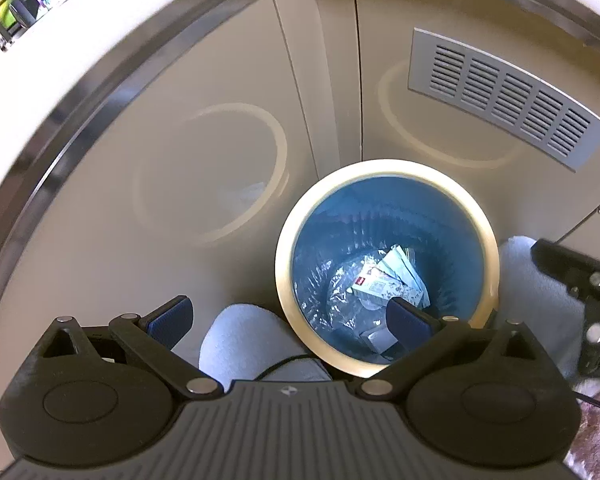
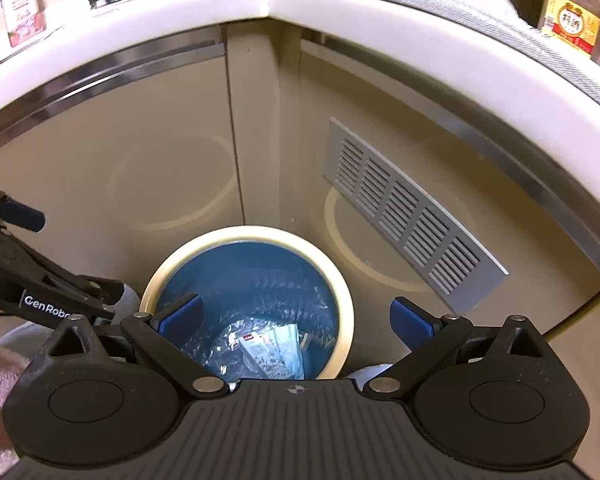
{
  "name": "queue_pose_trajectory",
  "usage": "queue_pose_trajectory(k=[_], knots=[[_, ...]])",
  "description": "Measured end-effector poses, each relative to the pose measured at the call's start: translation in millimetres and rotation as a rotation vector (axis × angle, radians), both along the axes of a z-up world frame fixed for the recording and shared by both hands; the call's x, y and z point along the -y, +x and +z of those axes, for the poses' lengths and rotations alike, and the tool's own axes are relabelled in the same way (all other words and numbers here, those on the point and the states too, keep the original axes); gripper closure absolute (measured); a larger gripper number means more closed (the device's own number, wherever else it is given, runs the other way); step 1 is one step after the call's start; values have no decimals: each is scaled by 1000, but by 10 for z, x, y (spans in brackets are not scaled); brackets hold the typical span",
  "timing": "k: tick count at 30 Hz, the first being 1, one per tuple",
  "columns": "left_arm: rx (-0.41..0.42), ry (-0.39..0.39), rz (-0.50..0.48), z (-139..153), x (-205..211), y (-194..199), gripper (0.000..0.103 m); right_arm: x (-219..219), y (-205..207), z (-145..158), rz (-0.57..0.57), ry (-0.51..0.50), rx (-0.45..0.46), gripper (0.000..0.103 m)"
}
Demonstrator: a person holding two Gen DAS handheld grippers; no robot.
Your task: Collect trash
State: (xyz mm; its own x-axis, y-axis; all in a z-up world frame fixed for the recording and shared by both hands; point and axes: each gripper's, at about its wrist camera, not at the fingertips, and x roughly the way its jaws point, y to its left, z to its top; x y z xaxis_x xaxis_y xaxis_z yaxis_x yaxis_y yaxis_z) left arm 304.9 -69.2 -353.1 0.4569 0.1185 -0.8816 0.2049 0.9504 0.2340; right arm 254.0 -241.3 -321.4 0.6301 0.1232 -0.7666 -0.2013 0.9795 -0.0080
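At the bottom of each wrist view the left gripper (image 1: 290, 316) and right gripper (image 2: 296, 318) stand spread wide with nothing between their blue pads. Just beyond them, at lower centre, the cream-rimmed bin (image 1: 384, 178) holds a blue liner (image 1: 332, 236) with paper packets (image 1: 396, 276) at its bottom. The liner looks thin, light, soft and slippery, best pinched at its upper edge. Behind, beige cabinet doors (image 2: 172, 128) meet in a corner, a grey vent (image 2: 412, 216) at right.

One bin (image 1: 384, 178), two tools (image 1: 288, 320) (image 2: 296, 320)
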Motion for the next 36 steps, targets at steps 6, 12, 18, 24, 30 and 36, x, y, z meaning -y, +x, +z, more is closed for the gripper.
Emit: queue_pose_trajectory(k=[6,12,18,24,30,36], knots=[[53,-19,8,188,-21,-6,0,139,-57,134,-37,13,47,3],[103,-45,5,422,-4,12,0,246,-104,315,-44,34,84,3],[153,-67,7,647,-7,17,0,297,-106,559,-32,77,128,3],[198,-81,20,815,-1,121,0,370,-86,802,-22,106,193,2],[235,-82,22,976,13,215,0,462,-20,983,-43,126,242,0],[286,-96,4,1158,46,298,0,565,85,1118,-73,119,292,0]])
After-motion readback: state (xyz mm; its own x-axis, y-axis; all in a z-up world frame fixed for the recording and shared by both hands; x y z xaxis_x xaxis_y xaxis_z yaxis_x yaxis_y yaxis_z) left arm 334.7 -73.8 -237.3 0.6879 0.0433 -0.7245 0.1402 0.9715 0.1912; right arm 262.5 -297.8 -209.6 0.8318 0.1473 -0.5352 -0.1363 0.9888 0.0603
